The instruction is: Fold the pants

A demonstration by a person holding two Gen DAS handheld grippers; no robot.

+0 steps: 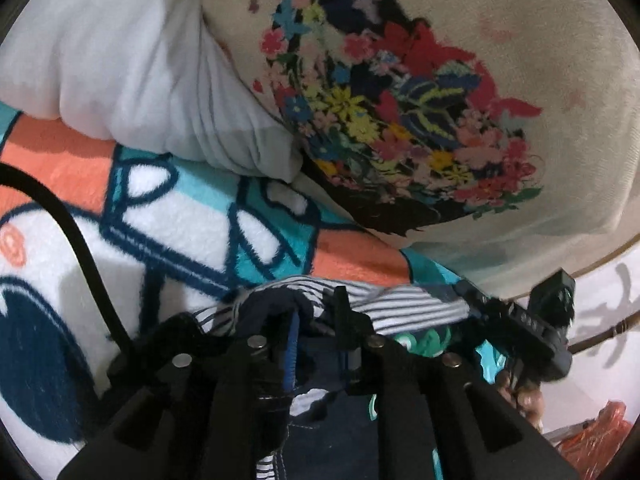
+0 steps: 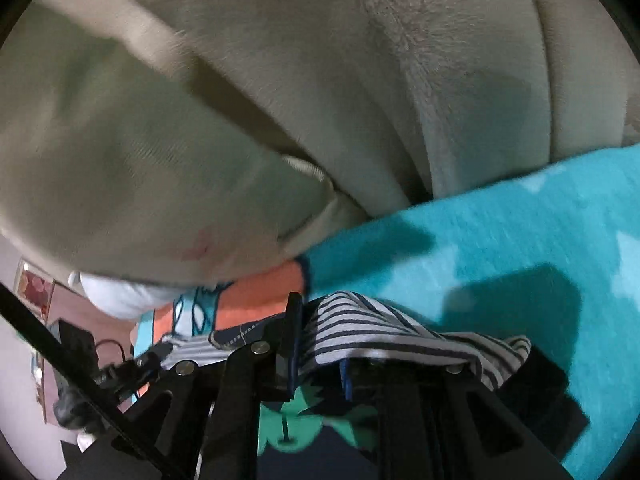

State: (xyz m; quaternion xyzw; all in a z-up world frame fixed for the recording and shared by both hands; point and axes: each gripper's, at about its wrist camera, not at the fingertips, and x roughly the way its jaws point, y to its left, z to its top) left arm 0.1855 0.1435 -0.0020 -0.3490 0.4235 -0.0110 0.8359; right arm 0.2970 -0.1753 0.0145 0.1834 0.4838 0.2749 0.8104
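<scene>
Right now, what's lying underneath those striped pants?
Under the striped pants lies a fleece blanket, teal, orange and white. What lies beneath the blanket is covered.

Right view blurred: cream blanket (image 2: 280, 100) smeared, weave unreadable. Pants (image 2: 392, 332) draped over right gripper (image 2: 318, 344), burying its right finger; grip there impossible to judge. Pants cut off at bottom edge in both views. In left view, dark cloth bunched round left gripper (image 1: 316, 320), hiding left fingertip. Hand (image 1: 524, 396) mostly hidden behind that gripper's body. Floral pillow (image 1: 420, 120) cropped at top.
</scene>
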